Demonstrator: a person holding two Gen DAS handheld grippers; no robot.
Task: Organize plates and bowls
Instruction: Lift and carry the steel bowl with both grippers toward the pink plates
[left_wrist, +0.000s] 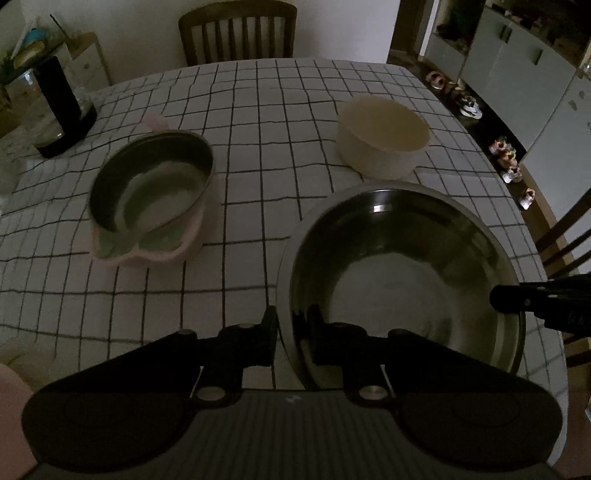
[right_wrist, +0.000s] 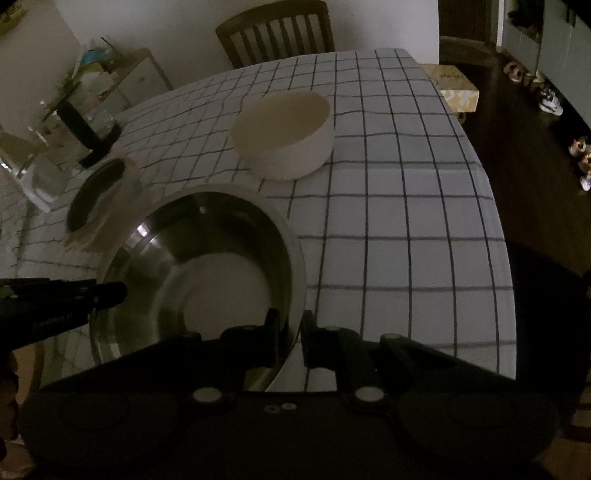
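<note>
— What are my grippers holding?
— My left gripper (left_wrist: 291, 336) and right gripper (right_wrist: 290, 341) each pinch the rim of the large steel bowl (left_wrist: 402, 273), narrow, above the checked tablecloth (left_wrist: 258, 147).

The worktop (left_wrist: 258, 122) wears a white cloth ruled with a thin black grid. The large bowl (left_wrist: 402, 280) is shiny silver steel, the round bowl (left_wrist: 380, 142) is plain cream, and a smaller steel bowl (left_wrist: 155, 184) sits in a pale pink dish (left_wrist: 147, 254). Both tools, left (left_wrist: 291, 336) and right (right_wrist: 290, 339), are black, and the far chair (left_wrist: 236, 31) is brown wood.
</note>
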